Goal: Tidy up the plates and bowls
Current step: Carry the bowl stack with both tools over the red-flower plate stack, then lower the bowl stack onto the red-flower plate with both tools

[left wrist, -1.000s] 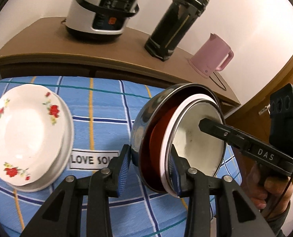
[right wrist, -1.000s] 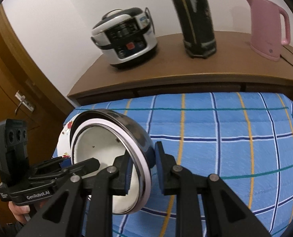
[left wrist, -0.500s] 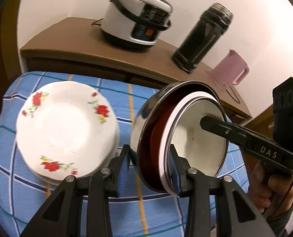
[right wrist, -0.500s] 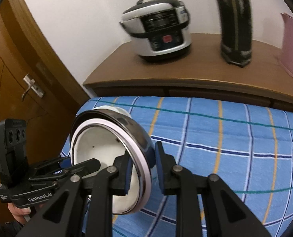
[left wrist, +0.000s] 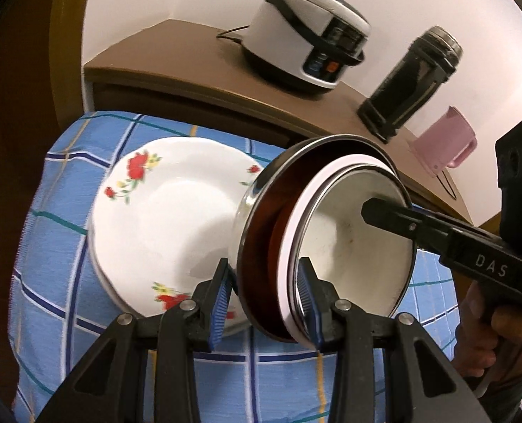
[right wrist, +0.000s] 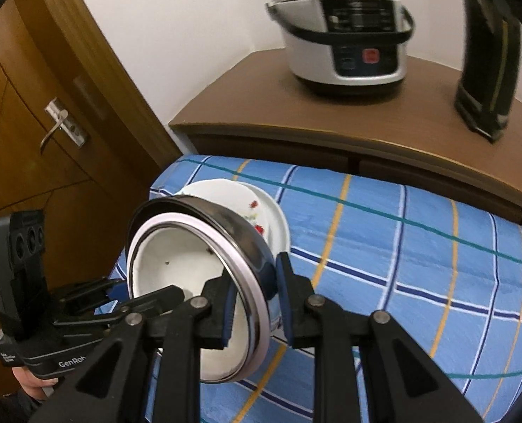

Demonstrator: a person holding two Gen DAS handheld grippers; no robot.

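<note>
Both grippers clamp one nested bowl stack [left wrist: 324, 246], tilted on edge above the blue checked cloth [left wrist: 60, 246]; left gripper [left wrist: 266, 303] pinches the near rim across steel, red and white bowls; right gripper [right wrist: 255, 303] pinches the opposite rim; stack hangs just beside and partly over the floral plates [left wrist: 162, 218]; rice cooker [left wrist: 310, 49] on the sideboard behind.

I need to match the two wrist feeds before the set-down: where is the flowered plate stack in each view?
Left wrist: flowered plate stack sits left of centre on the blue checked cloth, partly behind the held nested bowls.
Right wrist: it peeks out centre-left, above and behind the bowls.
Shared landmark: the rice cooker on the wooden cabinet.
</note>
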